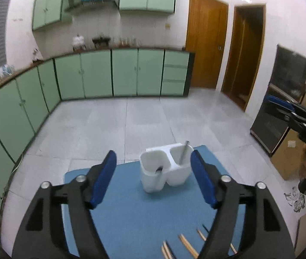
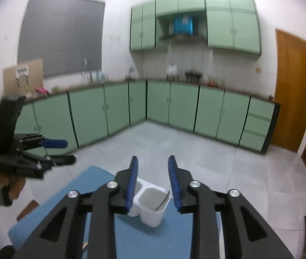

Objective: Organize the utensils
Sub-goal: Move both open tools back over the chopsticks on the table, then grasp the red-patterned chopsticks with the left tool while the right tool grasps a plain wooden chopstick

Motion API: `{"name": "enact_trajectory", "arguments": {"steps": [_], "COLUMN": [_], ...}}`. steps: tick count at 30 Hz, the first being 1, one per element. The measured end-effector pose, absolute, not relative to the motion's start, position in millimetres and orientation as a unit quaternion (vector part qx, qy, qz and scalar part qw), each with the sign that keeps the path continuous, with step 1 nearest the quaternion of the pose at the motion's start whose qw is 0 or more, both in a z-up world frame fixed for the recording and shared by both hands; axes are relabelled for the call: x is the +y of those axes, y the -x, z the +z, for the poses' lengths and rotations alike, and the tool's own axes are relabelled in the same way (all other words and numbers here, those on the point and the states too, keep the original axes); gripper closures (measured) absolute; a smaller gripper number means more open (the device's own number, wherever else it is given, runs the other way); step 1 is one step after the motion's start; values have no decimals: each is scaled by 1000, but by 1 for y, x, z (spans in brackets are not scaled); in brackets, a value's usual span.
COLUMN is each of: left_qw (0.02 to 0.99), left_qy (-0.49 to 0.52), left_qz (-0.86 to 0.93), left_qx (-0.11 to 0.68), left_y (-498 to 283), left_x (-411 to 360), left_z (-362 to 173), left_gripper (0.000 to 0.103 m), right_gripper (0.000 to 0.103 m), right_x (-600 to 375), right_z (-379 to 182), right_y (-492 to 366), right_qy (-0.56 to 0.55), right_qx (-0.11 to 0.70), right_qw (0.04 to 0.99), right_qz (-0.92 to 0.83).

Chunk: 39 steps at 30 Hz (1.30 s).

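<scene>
So we've got a white two-compartment holder sitting near the far edge of the blue mat. In the left wrist view, its right cup has a metal utensil standing in it, handle up and leaning a bit to the right, long axis close to upright. The left cup has something dark down by its front wall, too small for us to tell what it is. At the mat's near edge lie a few wooden chopsticks, long axes running roughly from the near edge toward the holder, fanned slightly.

Our left gripper has its jaws wide apart, nothing between the pads, hovering short of the holder. Our right gripper has its jaws apart too, narrower, also empty, with the holder showing below them.

Some letters are moulded on the right gripper's body in the left view, too blurred to read.
</scene>
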State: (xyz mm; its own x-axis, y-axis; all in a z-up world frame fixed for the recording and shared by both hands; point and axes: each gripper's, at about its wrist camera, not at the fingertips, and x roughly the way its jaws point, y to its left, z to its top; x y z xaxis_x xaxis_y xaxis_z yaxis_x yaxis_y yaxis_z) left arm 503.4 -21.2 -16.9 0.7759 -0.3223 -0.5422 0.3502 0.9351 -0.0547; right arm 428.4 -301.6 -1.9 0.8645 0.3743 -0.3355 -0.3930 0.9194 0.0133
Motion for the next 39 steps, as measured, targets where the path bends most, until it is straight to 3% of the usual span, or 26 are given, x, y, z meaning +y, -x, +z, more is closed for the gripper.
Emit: {"name": "enact_trajectory", "arguments": {"steps": [5,13,18,23,31,39], "left_qw": [953,951,927,917,910,906], "left_qy": [-33,-45,-26,-21,-16,-22], "left_qz": [-153,-102,-115,-122,-121,-115], "left_qx": [258,289,355,379,397,406], "left_y": [-361,-206,-192,-210,-221,-229], "left_x": [10,4,-7,-11,-20,-24], "left_z": [-42,-163,-225,-248,-274,-287], "left_gripper": [24,25,31,43,50,78], "right_gripper": [58,60,64,71,71,71], "right_x": [-306,-277,-247,-231,-232,-233], "right_z": [-56,-179,-217,-240,-265,-269], "right_y": [-288,-165,-151,-161,-167,-169], "right_qy": [9,-30,-26,-14,-18,-19], "right_qx": [178,267,296,310,330,331], "right_qw": [968,953,943,938,932,932], "right_qz": [179,139,149,152,148,148]}}
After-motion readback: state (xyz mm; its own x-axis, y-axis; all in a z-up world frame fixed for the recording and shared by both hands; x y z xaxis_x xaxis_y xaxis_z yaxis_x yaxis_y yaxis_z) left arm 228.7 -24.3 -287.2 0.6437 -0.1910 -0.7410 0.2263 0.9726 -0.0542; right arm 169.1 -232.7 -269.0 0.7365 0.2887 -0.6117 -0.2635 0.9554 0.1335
